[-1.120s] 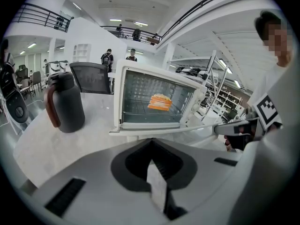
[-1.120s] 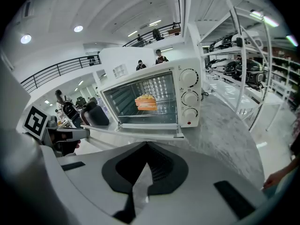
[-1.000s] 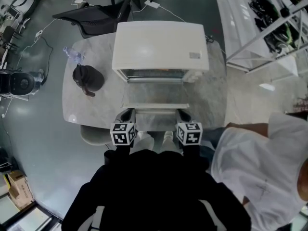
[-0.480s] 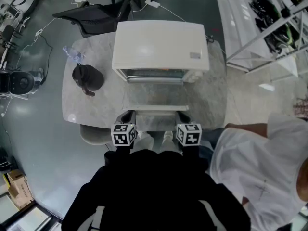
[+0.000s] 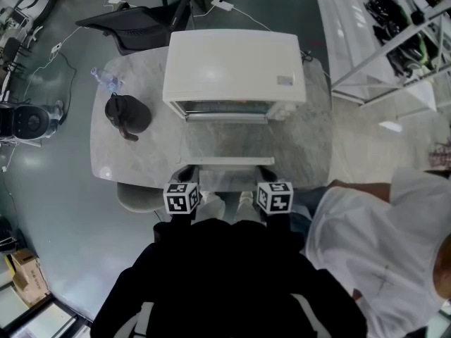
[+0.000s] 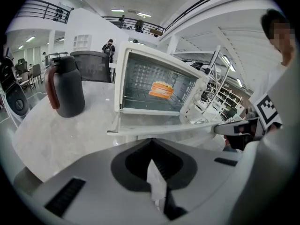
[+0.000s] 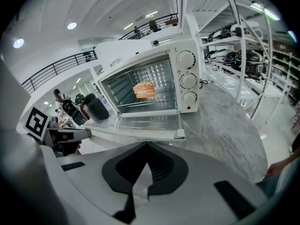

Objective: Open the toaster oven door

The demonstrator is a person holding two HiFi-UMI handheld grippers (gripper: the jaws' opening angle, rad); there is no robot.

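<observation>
The white toaster oven (image 5: 235, 65) stands at the back of the marble table (image 5: 310, 146). Its glass door (image 5: 227, 146) hangs fully open and lies flat toward me, handle (image 5: 227, 161) nearest. An orange food item (image 6: 161, 89) rests on the rack inside, also visible in the right gripper view (image 7: 144, 90). My left gripper (image 5: 185, 170) and right gripper (image 5: 266, 170) hover at the table's front edge, just short of the handle's two ends. Both look shut and hold nothing. In the gripper views the door (image 6: 154, 128) (image 7: 150, 123) lies just ahead of the jaws.
A black jug (image 5: 128, 113) and a water bottle (image 5: 106, 79) stand on the table's left side. The oven's knobs (image 7: 187, 81) are on its right front. A person in a white shirt (image 5: 380, 245) stands close at my right. A chair (image 5: 137, 23) is behind the table.
The door's handle edge has come slightly lower and nearer to me. Both grippers have eased back a little from it.
</observation>
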